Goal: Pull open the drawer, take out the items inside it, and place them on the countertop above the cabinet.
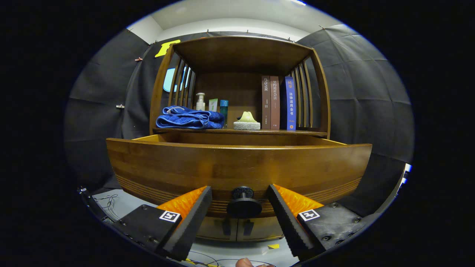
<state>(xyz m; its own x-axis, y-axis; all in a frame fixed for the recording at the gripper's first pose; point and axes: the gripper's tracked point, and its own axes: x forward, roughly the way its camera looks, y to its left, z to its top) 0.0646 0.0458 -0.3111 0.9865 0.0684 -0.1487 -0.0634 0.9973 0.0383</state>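
- The wooden drawer stood pulled out from the cabinet, its inside hidden behind the front panel.
- Its dark round knob sat between the spread fingers, untouched.

Brown wooden drawer, black knob; blue towel, blue book
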